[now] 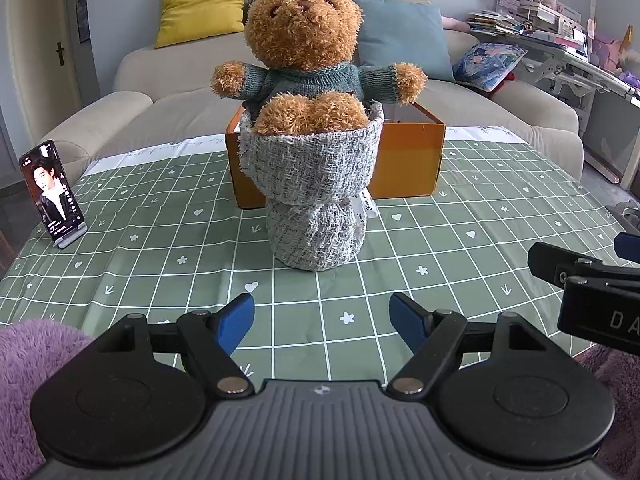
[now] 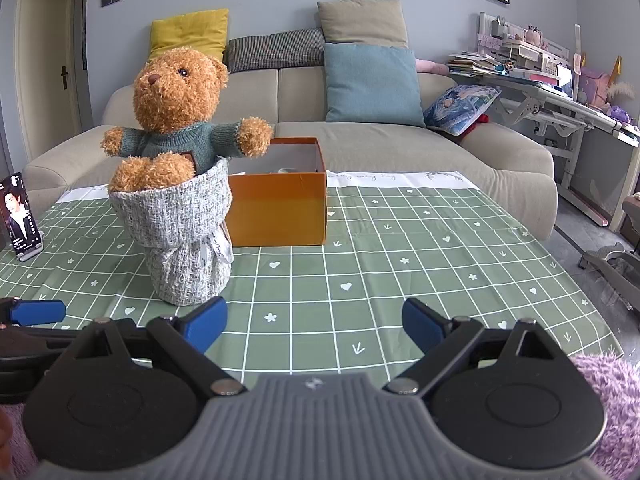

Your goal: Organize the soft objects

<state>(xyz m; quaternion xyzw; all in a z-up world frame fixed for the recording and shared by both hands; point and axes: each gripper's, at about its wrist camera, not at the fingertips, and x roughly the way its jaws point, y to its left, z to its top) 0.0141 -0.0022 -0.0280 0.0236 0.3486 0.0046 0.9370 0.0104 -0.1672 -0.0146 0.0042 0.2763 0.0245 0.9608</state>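
A brown teddy bear (image 1: 302, 28) in a teal sweater sits upright in a grey woven wrap (image 1: 316, 192) on the green checked tablecloth (image 1: 160, 248). It also shows in the right wrist view (image 2: 176, 92), left of centre. Behind it stands an open orange box (image 1: 404, 160), seen too in the right wrist view (image 2: 280, 208). My left gripper (image 1: 322, 320) is open and empty, a short way in front of the bear. My right gripper (image 2: 314, 326) is open and empty, to the right of the bear and in front of the box.
A phone on a stand (image 1: 52, 196) sits at the table's left edge. A beige sofa (image 2: 400, 140) with several cushions is behind the table. A cluttered desk (image 2: 560, 92) stands at the right. Purple fluffy fabric (image 1: 24, 380) lies at the near edge.
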